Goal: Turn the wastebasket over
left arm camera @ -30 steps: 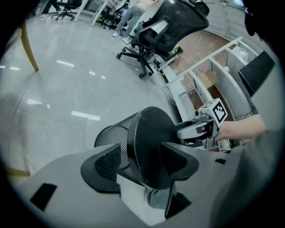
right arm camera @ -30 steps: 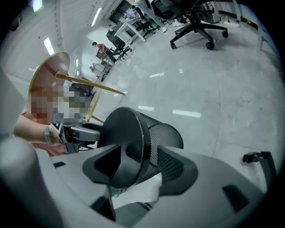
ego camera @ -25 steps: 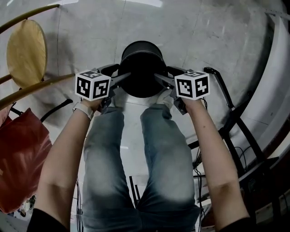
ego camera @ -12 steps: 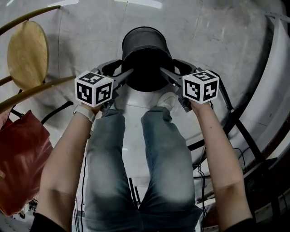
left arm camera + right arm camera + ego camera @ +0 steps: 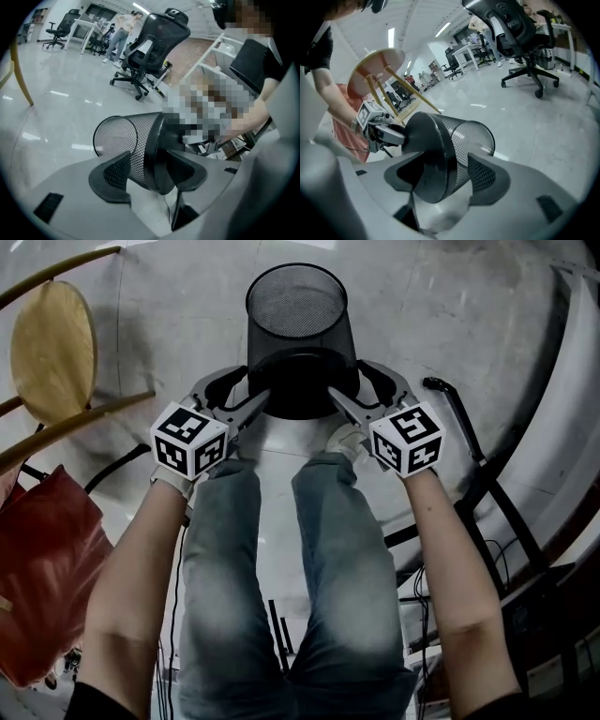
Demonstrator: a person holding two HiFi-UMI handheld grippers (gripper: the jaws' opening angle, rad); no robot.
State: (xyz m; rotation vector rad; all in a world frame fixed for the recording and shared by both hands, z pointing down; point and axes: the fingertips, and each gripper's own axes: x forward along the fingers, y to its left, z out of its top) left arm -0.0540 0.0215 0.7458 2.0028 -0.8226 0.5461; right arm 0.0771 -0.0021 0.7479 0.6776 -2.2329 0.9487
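A black mesh wastebasket (image 5: pixel 302 334) hangs off the floor, tipped on its side, solid base towards me and open mouth pointing away. My left gripper (image 5: pixel 246 395) clasps its left flank near the base and my right gripper (image 5: pixel 352 390) clasps the right flank. In the left gripper view the wastebasket (image 5: pixel 136 140) lies between the jaws of the left gripper (image 5: pixel 149 164), which are closing on it. In the right gripper view the right gripper (image 5: pixel 445 168) has both jaws against the base band of the wastebasket (image 5: pixel 454 140).
A round wooden stool (image 5: pixel 52 348) stands at the left with a red bag (image 5: pixel 42 568) below it. A black desk frame with cables (image 5: pixel 487 474) runs along the right. My jeans-clad legs (image 5: pixel 281 568) are under the grippers. Office chairs (image 5: pixel 150 47) stand farther off.
The wastebasket has been lifted and tipped away from me, so its mesh wall and mouth now show. Both grippers rose and rolled with it.
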